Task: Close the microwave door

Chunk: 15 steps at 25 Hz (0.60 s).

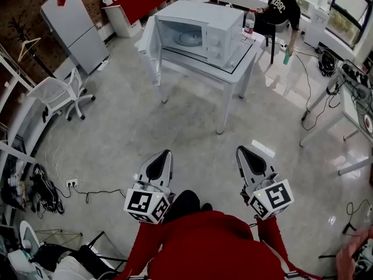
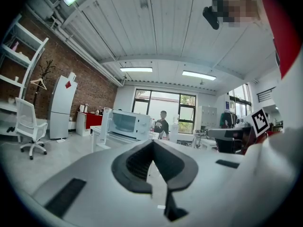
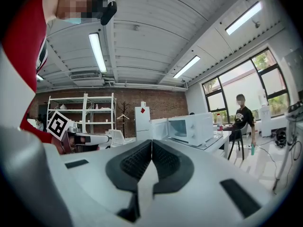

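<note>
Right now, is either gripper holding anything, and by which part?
Nothing is held: the left gripper and right gripper are both shut and empty, well short of the microwave.

ahead of me the microwave (image 1: 215, 31) sits on the bench (image 1: 239, 69), its door (image 1: 148, 46) swung out to the left. a bottle (image 1: 249, 22) stands on the bench at its right; a chair (image 1: 58, 92) is well off left.

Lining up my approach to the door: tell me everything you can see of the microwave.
The microwave is a white box standing upright on a white table. Its door stands wide open at the left. Inside lies a round turntable plate; the control panel is at the front's right. Only the table touches it.
</note>
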### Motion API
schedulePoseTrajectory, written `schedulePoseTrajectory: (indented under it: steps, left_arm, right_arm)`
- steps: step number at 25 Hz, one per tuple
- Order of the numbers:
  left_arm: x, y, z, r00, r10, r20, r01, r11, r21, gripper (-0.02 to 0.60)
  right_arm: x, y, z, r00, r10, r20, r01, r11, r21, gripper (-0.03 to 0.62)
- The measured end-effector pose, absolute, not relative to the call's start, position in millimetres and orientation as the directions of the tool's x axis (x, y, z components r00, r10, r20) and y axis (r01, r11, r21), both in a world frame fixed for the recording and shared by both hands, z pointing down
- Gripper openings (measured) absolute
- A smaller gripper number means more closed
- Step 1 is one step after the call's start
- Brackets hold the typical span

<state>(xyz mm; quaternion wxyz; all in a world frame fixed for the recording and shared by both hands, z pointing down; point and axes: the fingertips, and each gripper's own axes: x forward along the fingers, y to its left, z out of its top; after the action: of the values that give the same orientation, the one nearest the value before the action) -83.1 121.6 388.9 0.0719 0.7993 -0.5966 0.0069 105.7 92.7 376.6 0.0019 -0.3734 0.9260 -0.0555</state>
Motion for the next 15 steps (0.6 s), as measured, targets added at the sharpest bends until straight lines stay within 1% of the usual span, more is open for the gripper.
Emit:
schedulePoseTrajectory:
  steps: [7,15]
  left_arm:
    - [-98,103,393,0.256,-0.958,0.126,-0.965,-0.245,0.094,0.009]
    - [-148,36,393,0.243,-0.963,0.119,-0.969,-0.234,0.081,0.009]
  right_arm:
    - [96,71,384,-0.721,-0.69,0.063,-0.691,0.71,-0.135,0.014]
    - [52,5,390,-0.723,-0.685,0.093,-0.691,0.712,-0.126,0.014]
